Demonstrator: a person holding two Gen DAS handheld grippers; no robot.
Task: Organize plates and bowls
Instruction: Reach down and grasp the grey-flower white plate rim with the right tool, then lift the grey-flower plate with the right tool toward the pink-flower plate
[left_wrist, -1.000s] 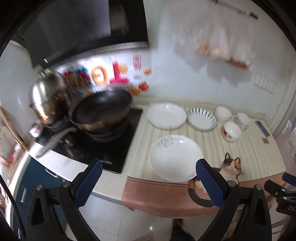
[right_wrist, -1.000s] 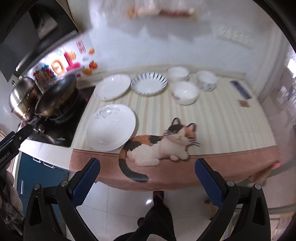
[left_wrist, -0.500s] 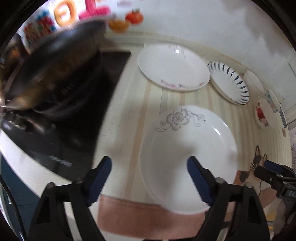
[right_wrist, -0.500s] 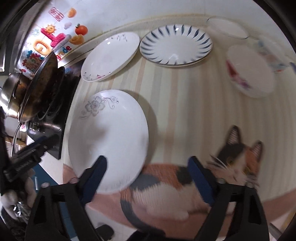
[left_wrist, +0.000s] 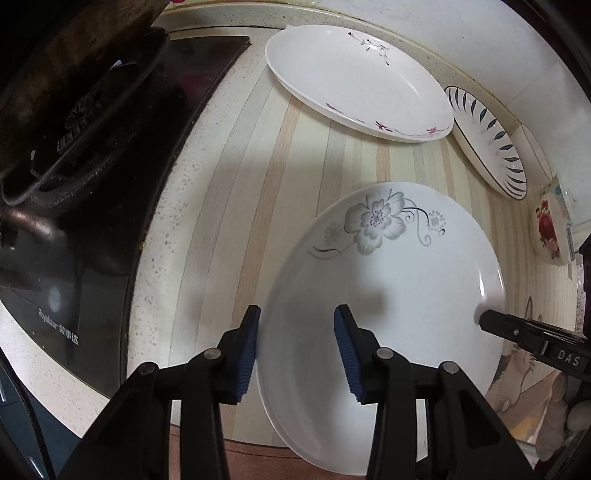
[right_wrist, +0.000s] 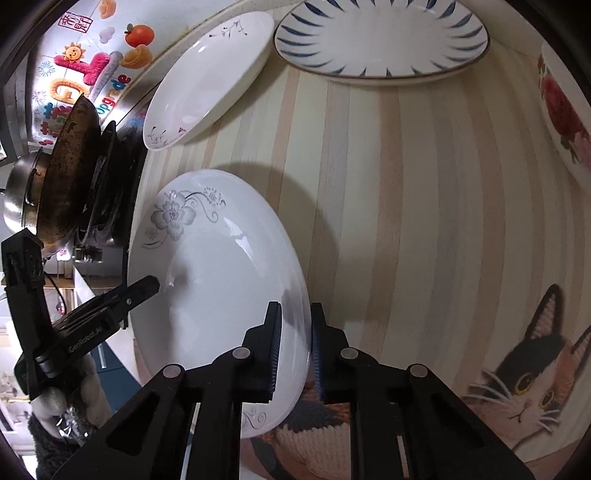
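A white plate with a grey flower (left_wrist: 388, 277) lies near the front edge of the striped counter mat (left_wrist: 258, 192). My left gripper (left_wrist: 297, 350) straddles its left rim, one finger outside and one over the inside, closed in on the rim. My right gripper (right_wrist: 295, 347) is shut on the same plate (right_wrist: 214, 266) at its right rim. One right fingertip (left_wrist: 495, 321) shows at that rim in the left wrist view. A white plate with pink sprigs (left_wrist: 354, 77) and a blue-striped plate (left_wrist: 491, 144) lie at the back.
A bowl with red flowers (right_wrist: 565, 110) stands at the right. A dark wok (right_wrist: 70, 166) sits on the black stove (left_wrist: 74, 184) close to the left of the held plate. The mat's cat picture (right_wrist: 528, 376) is at the front right, by the counter edge.
Both grippers have come down from above the counter to the flower plate. Their jaws, wide open before, have closed on its left and right rims.
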